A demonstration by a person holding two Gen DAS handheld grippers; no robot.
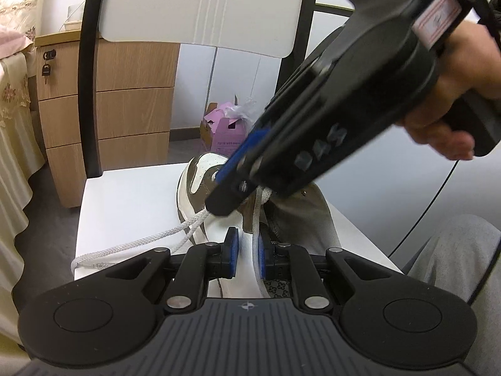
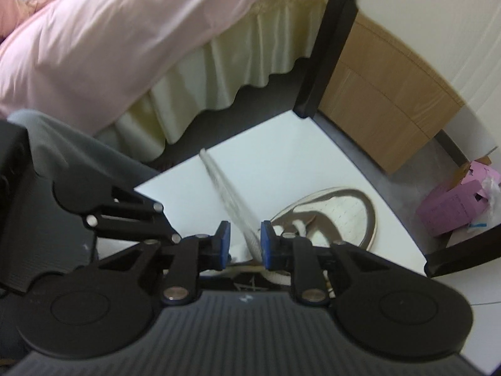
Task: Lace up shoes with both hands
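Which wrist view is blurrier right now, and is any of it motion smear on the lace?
Right wrist view is softer overall; the lace running up from the right gripper is smeared into a pale streak, and the shoe is hazy. Left wrist view is sharp: lace weave and left gripper pads crisp, only fisheye bending at the chair edges.

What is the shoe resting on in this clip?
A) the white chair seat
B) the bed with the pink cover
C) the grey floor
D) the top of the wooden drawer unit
A: in the left wrist view the shoe lies on the white chair seat, with its lace trailing across that seat.
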